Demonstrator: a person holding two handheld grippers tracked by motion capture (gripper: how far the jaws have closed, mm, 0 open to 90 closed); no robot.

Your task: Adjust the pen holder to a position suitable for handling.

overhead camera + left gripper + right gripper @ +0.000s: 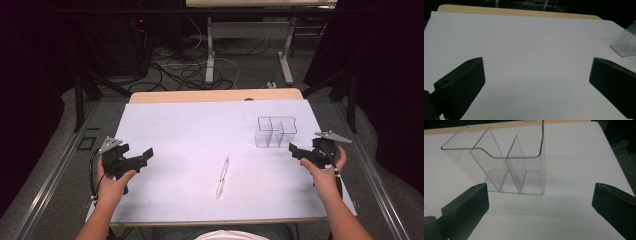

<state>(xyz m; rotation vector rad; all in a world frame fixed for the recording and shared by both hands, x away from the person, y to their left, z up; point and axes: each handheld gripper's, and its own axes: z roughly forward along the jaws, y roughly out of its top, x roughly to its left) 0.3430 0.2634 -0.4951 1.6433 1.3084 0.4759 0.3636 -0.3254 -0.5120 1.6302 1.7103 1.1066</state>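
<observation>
High view is showing the left gripper hovering at the left edge of the white sheet, jaws standing wide with nothing between them. The right gripper is hanging just beside the holder, also gaping wide and gripping nothing. The pen is lying flat on the sheet near the middle of the front edge, well apart from both grippers; the holder is standing upright to the right and farther back.

Likely trouble: the pen is thin and is lying flat, so jaws coming down on it may pinch the sheet or make it roll away. The holder is light and clear, and the right gripper, being this close, may knock it over or push it along. Its thin dividers are making narrow compartments, so a tilted pen could catch on a rim.

Left gripper view is cutting the holder off at the right edge. The clear walls are hard to read against the sheet, and I cannot tell exactly how many compartments there are. The pen's tip and cap are too small to tell apart.
</observation>
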